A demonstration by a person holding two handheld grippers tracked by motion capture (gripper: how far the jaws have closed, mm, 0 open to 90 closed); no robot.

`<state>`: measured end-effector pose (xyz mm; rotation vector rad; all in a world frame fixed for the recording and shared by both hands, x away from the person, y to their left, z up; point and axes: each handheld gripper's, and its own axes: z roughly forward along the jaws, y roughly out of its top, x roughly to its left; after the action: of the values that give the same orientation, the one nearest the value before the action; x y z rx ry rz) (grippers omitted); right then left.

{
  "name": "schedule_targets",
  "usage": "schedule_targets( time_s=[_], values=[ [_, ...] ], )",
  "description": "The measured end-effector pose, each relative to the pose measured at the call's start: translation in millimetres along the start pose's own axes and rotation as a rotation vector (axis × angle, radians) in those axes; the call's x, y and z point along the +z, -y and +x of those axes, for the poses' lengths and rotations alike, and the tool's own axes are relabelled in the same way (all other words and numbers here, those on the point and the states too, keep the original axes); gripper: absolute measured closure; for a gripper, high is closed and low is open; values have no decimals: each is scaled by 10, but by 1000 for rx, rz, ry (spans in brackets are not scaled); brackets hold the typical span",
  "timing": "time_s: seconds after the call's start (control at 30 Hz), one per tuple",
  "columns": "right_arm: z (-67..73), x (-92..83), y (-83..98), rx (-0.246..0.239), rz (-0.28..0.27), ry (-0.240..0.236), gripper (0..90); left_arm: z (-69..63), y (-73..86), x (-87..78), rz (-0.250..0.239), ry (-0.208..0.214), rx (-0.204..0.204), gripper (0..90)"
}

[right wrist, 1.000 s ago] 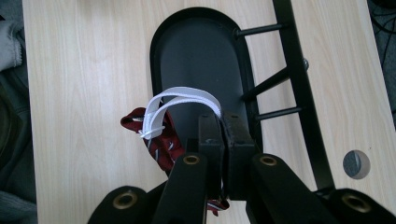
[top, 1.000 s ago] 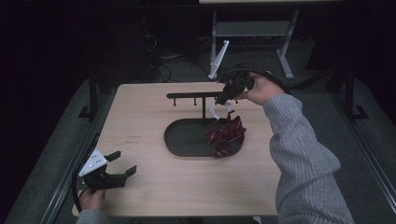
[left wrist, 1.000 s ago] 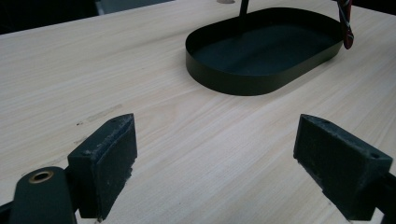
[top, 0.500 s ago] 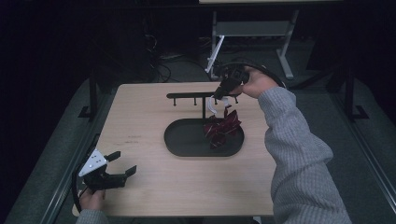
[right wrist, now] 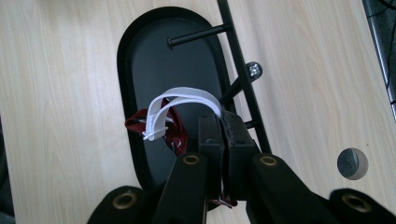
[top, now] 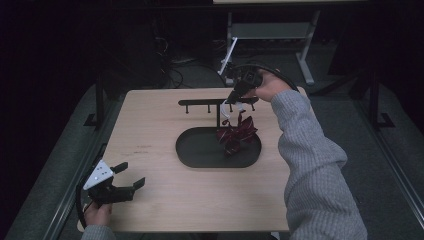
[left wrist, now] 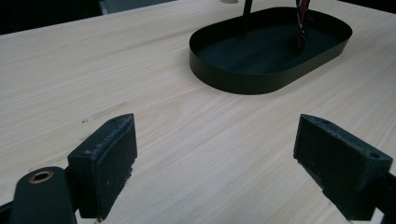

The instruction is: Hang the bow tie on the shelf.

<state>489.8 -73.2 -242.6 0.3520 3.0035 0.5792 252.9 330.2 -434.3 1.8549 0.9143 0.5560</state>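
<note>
My right gripper is shut on a white strap loop, just by the right end of a black stand's crossbar. From the strap hangs a dark red cloth piece, above the right half of the black oval tray. My left gripper rests open on the table's front left, with nothing between its jaws and well apart from the tray.
The stand's post rises from the tray and its crossbar carries several short pegs. The wooden table has a round hole at its far edge. A desk frame and cables lie on the dark floor beyond the table.
My right hand has moved left and a little farther away, toward the crossbar, and the red piece has swung with it. The left gripper has stayed put.
</note>
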Motion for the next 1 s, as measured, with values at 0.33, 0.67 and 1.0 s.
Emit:
schedule_targets(
  time_s=[0.33, 0.67, 1.0],
  values=[
    [-111, 76, 12, 31, 14, 11, 871, -10, -4, -4, 2, 5, 1, 131],
    [-149, 119, 60, 47, 22, 17, 869, -13, -3, -6, -2, 4, 0, 131],
    [-103, 157, 60, 40, 56, 43, 825, -11, -3, -4, -3, 1, 0, 131]
  ],
)
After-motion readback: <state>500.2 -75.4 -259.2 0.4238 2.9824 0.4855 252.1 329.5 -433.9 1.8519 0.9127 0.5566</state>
